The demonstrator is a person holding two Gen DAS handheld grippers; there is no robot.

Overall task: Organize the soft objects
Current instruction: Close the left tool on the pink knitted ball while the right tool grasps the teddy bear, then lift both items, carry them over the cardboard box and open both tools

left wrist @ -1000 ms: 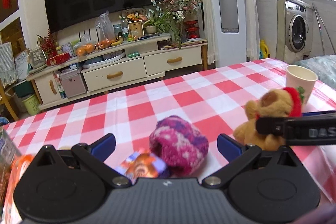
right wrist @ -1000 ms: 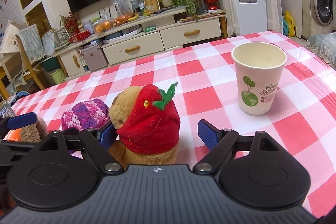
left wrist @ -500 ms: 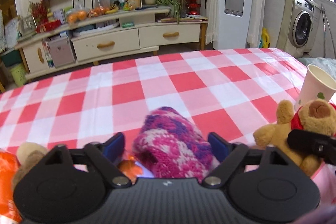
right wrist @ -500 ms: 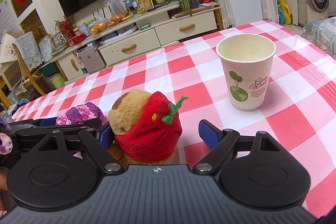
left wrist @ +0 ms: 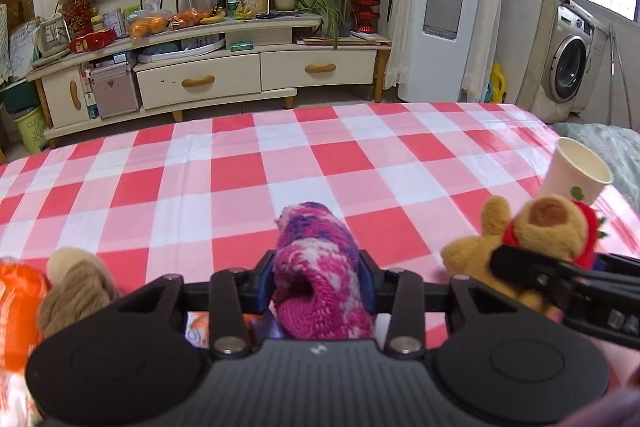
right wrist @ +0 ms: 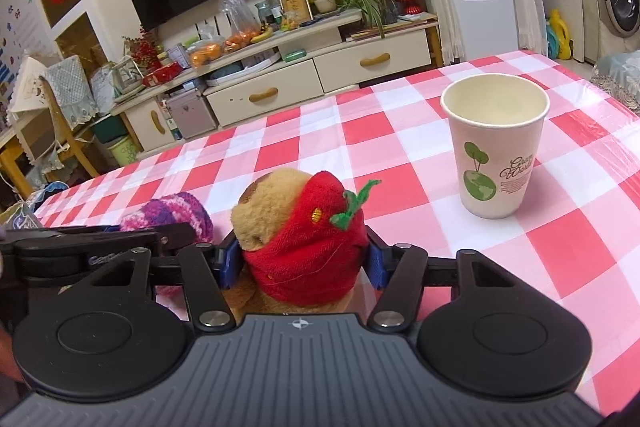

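— How are both grabs going?

— My left claw (left wrist: 316, 285) is closing with the fuzzy pink-and-purple knitted sock (left wrist: 318, 267) between its blue pads (left wrist: 366, 285), which already press its sides. My right claw (right wrist: 302, 263) is closing round the brown plush bear in a red strawberry hood (right wrist: 300, 227).

— How do you do it well?

— Squeeze gently, mid-body, then lift straight up — both toys sit near my edge of the red-checked table (left wrist: 240, 171), the white paper cup (right wrist: 494, 143) toward its right edge.

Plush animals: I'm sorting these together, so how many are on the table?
2: a capybara plush in a red strawberry hood between the right gripper's closing jaws, and a tan plush at the left edge. Others may be hidden.
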